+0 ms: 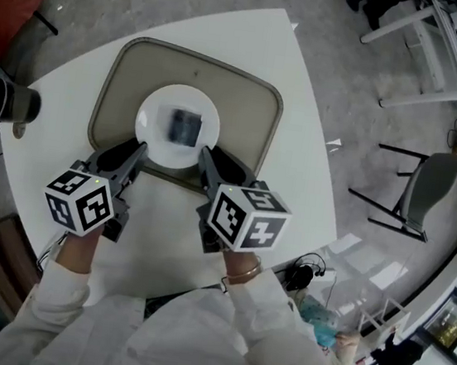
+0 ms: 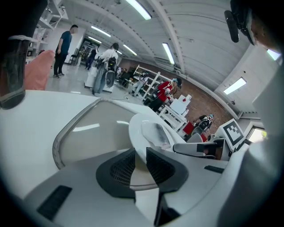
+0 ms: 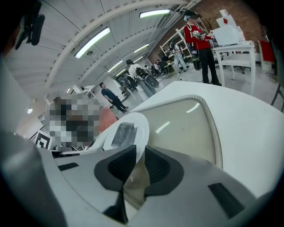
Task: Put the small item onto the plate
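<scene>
Small dark item (image 1: 185, 127) seen at middle of plate (image 1: 155, 122); plate on tray (image 1: 246, 113), worktop (image 1: 297, 170) beneath. Near rim pinched by left gripper (image 1: 138, 152) and right gripper (image 1: 207, 158), jaws closed on thin edge. Plate judged stiff, slick, breakable; item light, likely to slide if tilted.

White round plate (image 1: 150, 130) sits over the tray (image 1: 251, 105), near rim pinched in my left tongs (image 1: 141, 151) and right tongs (image 1: 205, 154); small item (image 1: 184, 127), dark, flat, rectangular, lies at its centre
</scene>
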A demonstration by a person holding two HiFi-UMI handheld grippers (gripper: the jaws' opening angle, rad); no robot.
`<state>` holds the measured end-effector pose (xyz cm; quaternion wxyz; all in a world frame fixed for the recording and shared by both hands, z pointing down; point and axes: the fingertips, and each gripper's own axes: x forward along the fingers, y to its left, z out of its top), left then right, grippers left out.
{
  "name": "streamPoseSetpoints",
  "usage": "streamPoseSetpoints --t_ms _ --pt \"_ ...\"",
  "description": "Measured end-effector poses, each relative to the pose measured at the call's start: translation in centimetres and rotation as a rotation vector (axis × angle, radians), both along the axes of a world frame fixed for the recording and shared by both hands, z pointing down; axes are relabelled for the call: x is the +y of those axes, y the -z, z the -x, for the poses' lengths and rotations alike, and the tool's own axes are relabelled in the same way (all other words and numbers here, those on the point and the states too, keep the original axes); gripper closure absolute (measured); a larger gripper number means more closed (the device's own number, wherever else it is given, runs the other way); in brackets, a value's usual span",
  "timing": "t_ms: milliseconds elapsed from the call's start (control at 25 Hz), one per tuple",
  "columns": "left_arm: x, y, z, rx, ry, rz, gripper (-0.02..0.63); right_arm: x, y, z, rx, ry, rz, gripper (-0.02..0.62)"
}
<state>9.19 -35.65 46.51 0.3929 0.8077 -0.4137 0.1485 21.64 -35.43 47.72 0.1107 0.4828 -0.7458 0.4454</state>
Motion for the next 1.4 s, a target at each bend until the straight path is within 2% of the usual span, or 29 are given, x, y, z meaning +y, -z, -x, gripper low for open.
streamPoseSetpoints --t_ms 280,720,1040,1400 --pt "-1.2 -0.6 -0.3 -0.021 -0.04 0.028 0.534 -1.2 -0.6 -0.2 0.001 0.026 0.048 0.526" --pt "-1.9 -1.8 -0.2 -0.14 -0.038 0.079 0.532 -1.4 -1.4 0.1 0.033 0.026 0.091 0.526" --pt "-2.2 -2.2 -0.3 -0.202 -0.044 0.086 0.531 -1.7 -1.7 0.0 0.079 0.011 0.109 0.526" --pt "-2.2 -2.1 0.1 -0.23 -0.05 0.049 0.529 -1.8 -1.5 0.3 0.108 -0.017 0.094 0.526"
